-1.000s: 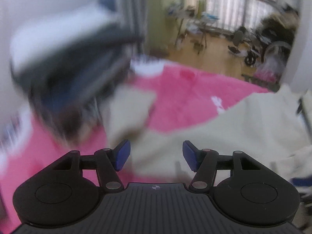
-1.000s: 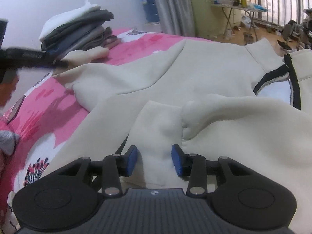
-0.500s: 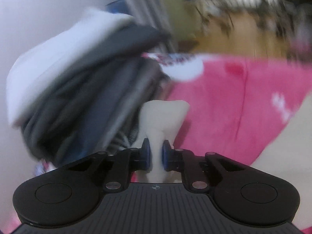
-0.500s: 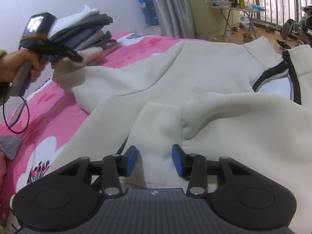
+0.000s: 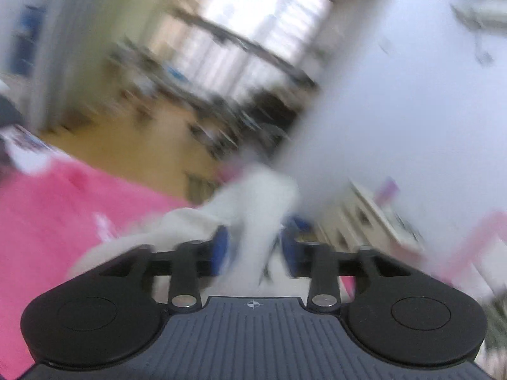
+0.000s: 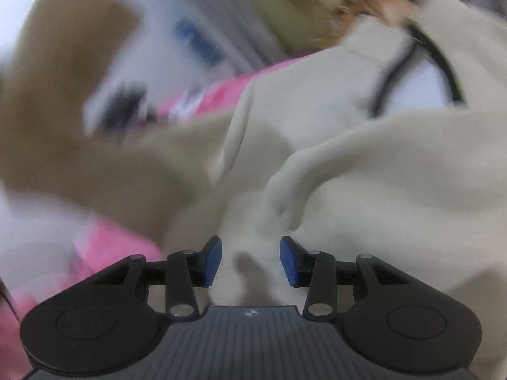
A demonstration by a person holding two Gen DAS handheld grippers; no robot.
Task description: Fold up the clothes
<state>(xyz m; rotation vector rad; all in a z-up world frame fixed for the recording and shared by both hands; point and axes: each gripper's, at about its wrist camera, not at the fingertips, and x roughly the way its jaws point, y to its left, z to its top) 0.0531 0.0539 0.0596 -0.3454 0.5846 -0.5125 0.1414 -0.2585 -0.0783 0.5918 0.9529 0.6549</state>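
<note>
Item one: cream jacket [image 6: 364, 164], spread over the pink sheet [image 6: 117, 247], black-trimmed collar [image 6: 421, 60] at its far end.

Item two: right gripper [image 6: 250, 261], which we log as parted, blue pads [image 6: 211, 261] either side of a fold of the jacket, not pinching it.

Item three: left gripper [image 5: 253, 250], badly blurred. We see a strip of the jacket [image 5: 256, 209] rising between its pads [image 5: 220, 250]; whether they press it we cannot tell. Sheet [image 5: 57, 221] lies left of that strip.
</note>
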